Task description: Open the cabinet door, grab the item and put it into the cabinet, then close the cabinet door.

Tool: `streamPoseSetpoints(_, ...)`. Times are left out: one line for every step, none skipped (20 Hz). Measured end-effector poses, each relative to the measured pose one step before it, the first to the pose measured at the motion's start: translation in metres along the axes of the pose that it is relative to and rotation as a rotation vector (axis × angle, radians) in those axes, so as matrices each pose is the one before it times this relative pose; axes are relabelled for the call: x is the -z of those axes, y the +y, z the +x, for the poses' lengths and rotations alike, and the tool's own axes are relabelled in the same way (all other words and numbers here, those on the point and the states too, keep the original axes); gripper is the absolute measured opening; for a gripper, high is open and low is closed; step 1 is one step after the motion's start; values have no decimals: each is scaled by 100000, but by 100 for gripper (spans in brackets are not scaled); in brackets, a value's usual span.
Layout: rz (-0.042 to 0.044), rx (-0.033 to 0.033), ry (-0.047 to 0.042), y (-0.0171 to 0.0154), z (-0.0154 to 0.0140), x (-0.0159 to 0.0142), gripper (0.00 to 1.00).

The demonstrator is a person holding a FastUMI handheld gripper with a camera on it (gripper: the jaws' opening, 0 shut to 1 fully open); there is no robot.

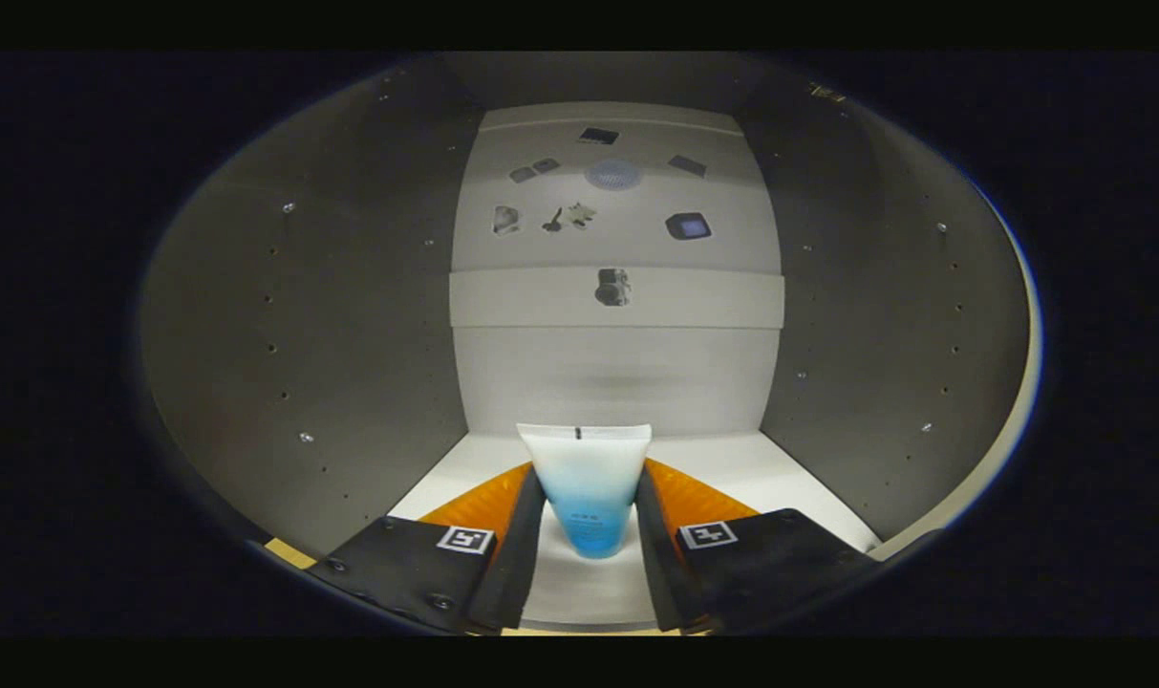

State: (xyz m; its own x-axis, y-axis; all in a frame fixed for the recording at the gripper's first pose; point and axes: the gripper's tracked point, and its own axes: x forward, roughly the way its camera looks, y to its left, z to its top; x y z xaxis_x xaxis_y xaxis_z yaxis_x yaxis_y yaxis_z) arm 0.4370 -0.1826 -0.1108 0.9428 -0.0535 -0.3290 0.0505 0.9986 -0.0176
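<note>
Gripper view: the hand-held gripper (589,497) reaches into the pale grey cabinet interior (350,363). Both fingers press against the sides of a soft plastic tube, white at its flat crimped end and shading to blue at its cap (589,487); the tube stands upright between them, crimped end uppermost. Its cap end sits at or just above the white cabinet floor (789,478); contact cannot be confirmed. Beyond the tube, the rear panel (617,287) carries several small dark stickers, too small to identify.
</note>
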Motion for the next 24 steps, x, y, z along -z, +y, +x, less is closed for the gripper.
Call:
streamPoseSetpoints(-173, 58, -968, -83, 162, -111, 60)
streamPoseSetpoints(-362, 2, -891, 4, -335, -474, 60)
streamPoseSetpoints(-209, -434, -641, 73, -123, -162, 62)
streamPoseSetpoints(47, -285, 91, 93, -191, -7, 71)
streamPoseSetpoints(352, -554, 369, 117, -345, -18, 80)
streamPoseSetpoints(504, -1176, -117, 355, -445, -115, 86)
streamPoseSetpoints(119, -905, -450, 241, -479, -226, 92)
streamPoseSetpoints(-368, -300, -833, 169, -593, -336, 93)
streamPoseSetpoints(-909, 144, -658, 26, -709, -270, 93)
streamPoseSetpoints(-780, 247, -293, 167, -805, -138, 94)
streamPoseSetpoints(-184, -300, -255, 319, -1065, -159, 95)
streamPoseSetpoints(345, -1809, -1146, 777, -1532, -429, 95)
streamPoseSetpoints(264, -1705, -1775, 657, -1428, -464, 95)
streamPoseSetpoints(-71, -1891, -2587, 750, -1752, -595, 95)
streamPoseSetpoints(-852, -1818, -3287, 788, -1948, -687, 95)
streamPoseSetpoints(-1137, -1119, -3311, 665, -2077, -697, 95)
streamPoseSetpoints(-936, -969, -2902, 663, -2302, -564, 95)
streamPoseSetpoints(-369, -1128, -2274, 727, -2235, -305, 95)
streamPoseSetpoints(-241, -382, -1357, 638, -2377, -80, 95)
streamPoseSetpoints(-269, 833, -49, 276, -2575, 243, 95)
streamPoseSetpoints(205, 1410, -517, 151, -2297, 317, 95)
streamPoseSetpoints(-153, 656, -1536, 381, -2101, 156, 96)
streamPoseSetpoints(-812, 55, -1152, 313, -2208, 217, 96)
streamPoseSetpoints(-516, 577, -1199, 102, -2487, 74, 96)
